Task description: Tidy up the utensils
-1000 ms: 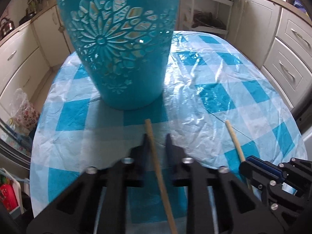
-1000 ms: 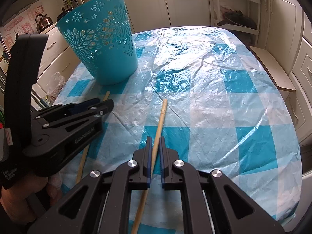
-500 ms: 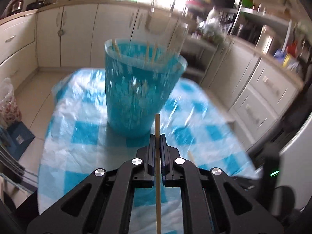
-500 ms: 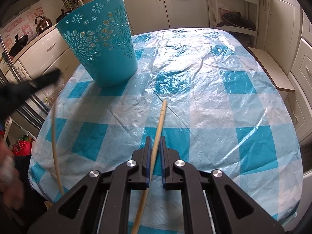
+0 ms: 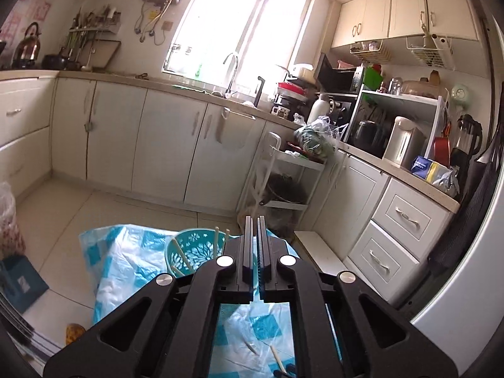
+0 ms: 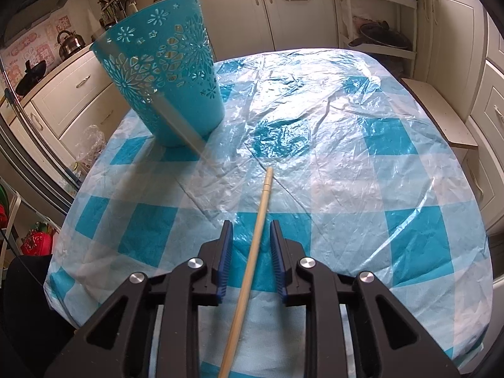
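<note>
Your left gripper (image 5: pixel 255 242) is up high over the bench (image 5: pixel 126 252), looking out across the kitchen, and its jaws are pressed together with only a sliver of a gap between them. Whether a chopstick is pinched in there I cannot tell from this angle. A pale blurred streak (image 6: pixel 179 126) crosses the right wrist view in front of the basket; it may be a stick in motion, but it is too smeared to be sure.

Down below the left gripper sits the turquoise basket (image 5: pixel 192 252) on the blue-and-white checked plastic cloth (image 5: pixel 132 271), and a few chopsticks (image 5: pixel 216 244) already stand inside it, leaning on the rim.

Your right gripper (image 6: pixel 251 242) is tipped down at the bench, and its jaws are opening right now. The bamboo chopstick (image 6: pixel 252 252) runs straight up between them (the blue pads (image 6: pixel 226 252) stand clear of it on either side), so you have no grip on it. It lies flat on the cloth, its far tip reaching toward the middle of the bench, well apart from the basket at the upper left. In the left wrist view the same stick's end shows low near the bottom edge.
</note>
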A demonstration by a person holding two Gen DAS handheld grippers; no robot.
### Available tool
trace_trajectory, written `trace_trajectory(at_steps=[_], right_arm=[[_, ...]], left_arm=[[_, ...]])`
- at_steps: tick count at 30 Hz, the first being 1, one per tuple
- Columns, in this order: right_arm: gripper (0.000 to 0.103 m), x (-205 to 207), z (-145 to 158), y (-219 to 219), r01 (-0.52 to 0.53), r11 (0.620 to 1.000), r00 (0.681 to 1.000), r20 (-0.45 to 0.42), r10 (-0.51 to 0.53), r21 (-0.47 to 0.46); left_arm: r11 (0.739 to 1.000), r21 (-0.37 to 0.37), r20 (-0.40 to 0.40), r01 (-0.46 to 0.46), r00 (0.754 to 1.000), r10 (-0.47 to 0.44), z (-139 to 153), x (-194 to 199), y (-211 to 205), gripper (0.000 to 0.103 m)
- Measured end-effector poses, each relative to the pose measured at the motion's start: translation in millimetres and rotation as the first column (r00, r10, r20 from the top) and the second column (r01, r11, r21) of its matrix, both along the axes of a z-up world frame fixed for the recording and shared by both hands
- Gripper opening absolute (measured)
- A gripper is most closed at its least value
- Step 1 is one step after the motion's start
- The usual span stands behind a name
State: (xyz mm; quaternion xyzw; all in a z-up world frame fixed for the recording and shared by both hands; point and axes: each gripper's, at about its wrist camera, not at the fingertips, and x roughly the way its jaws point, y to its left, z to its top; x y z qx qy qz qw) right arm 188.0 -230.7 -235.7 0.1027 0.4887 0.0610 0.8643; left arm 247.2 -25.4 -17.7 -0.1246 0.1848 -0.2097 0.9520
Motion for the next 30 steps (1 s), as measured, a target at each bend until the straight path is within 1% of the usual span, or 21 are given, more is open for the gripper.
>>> trace_trajectory(at_steps=[2,4,5,6,7,8,9,10,12,13,14,15,16,18,19,21,23,26,28,29,30], right_arm=[[0.025,-1,0,-1,0.001,1.000,1.000,-0.001,-0.001,0.005],[0.025,-1,0,-1,0.000,1.000,1.000,-0.002,0.000,0.004],[0.025,-2,0,-1,0.001,1.000,1.000,-0.003,-0.001,0.002],[0.026,-2,1,-2,0.003,1.000,1.000,-0.004,-0.003,0.002],[0.028,-2,1,-2,0.003,1.000,1.000,-0.004,-0.003,0.003],[0.029,-2,1,-2,0.004,1.000,1.000,-0.005,-0.004,0.000],[0.033,-2,2,-1,0.003,1.000,1.000,-0.003,-0.003,-0.009],[0.035,-3,2,1,0.000,1.000,1.000,-0.002,0.000,-0.020],[0.036,-3,2,4,-0.007,0.999,1.000,-0.001,0.007,-0.044],[0.036,-4,2,5,-0.010,0.999,1.000,-0.001,0.010,-0.053],[0.036,-4,2,6,-0.012,0.998,1.000,0.000,0.012,-0.054],[0.036,-4,1,5,-0.012,0.999,1.000,0.000,0.012,-0.052],[0.036,-4,1,5,-0.011,0.999,1.000,0.000,0.011,-0.049],[0.036,-3,1,3,-0.006,0.999,1.000,0.001,0.006,-0.050],[0.036,-3,1,3,-0.006,0.998,1.000,0.003,0.007,-0.057],[0.036,-1,5,0,-0.014,0.999,1.000,0.013,0.015,-0.047],[0.036,-1,7,-6,-0.005,0.998,1.000,-0.001,0.005,-0.059],[0.036,-1,4,-17,0.028,0.999,0.999,-0.023,-0.028,-0.021],[0.036,0,8,-14,0.024,1.000,1.000,0.001,-0.024,-0.001],[0.036,2,14,-7,-0.010,1.000,0.999,0.037,0.010,0.004],[0.036,5,19,-1,-0.036,0.999,0.998,0.060,0.037,-0.011]], left_arm=[[1.000,0.006,-0.010,-0.002,1.000,0.002,-2,3,0,0.003],[1.000,0.018,-0.050,-0.002,0.999,0.003,-12,7,-1,0.003],[1.000,0.021,-0.089,0.003,0.996,-0.001,-21,8,-1,0.003],[1.000,0.026,-0.145,0.008,0.989,-0.004,-35,10,0,0.003],[1.000,0.030,-0.188,0.002,0.982,0.003,-47,12,1,0.003],[1.000,0.029,-0.243,-0.012,0.970,0.019,-65,13,4,0.003],[0.999,0.028,-0.299,-0.021,0.954,0.029,-83,15,6,0.005],[0.999,0.021,-0.389,-0.044,0.920,0.048,-111,20,11,0.009],[0.997,0.013,-0.491,-0.082,0.868,0.078,-144,32,20,0.016],[0.993,0.016,-0.555,-0.113,0.825,0.103,-165,41,24,0.019],[0.990,0.026,-0.585,-0.139,0.801,0.127,-178,47,25,0.021],[0.987,0.039,-0.597,-0.156,0.788,0.148,-186,51,25,0.024],[0.979,0.064,-0.610,-0.192,0.769,0.191,-193,57,26,0.027],[0.970,0.099,-0.613,-0.224,0.754,0.236,-198,64,24,0.034],[0.966,0.114,-0.609,-0.232,0.752,0.252,-199,66,23,0.037],[0.963,0.125,-0.607,-0.240,0.749,0.266,-200,67,21,0.039],[0.959,0.143,-0.606,-0.246,0.744,0.281,-198,66,23,0.040],[0.955,0.167,-0.616,-0.244,0.731,0.294,-198,69,21,0.041],[0.954,0.178,-0.622,-0.241,0.724,0.299,-201,72,21,0.042],[0.955,0.173,-0.624,-0.242,0.723,0.296,-202,72,22,0.042],[0.955,0.172,-0.626,-0.240,0.723,0.294,-202,71,23,0.042]])
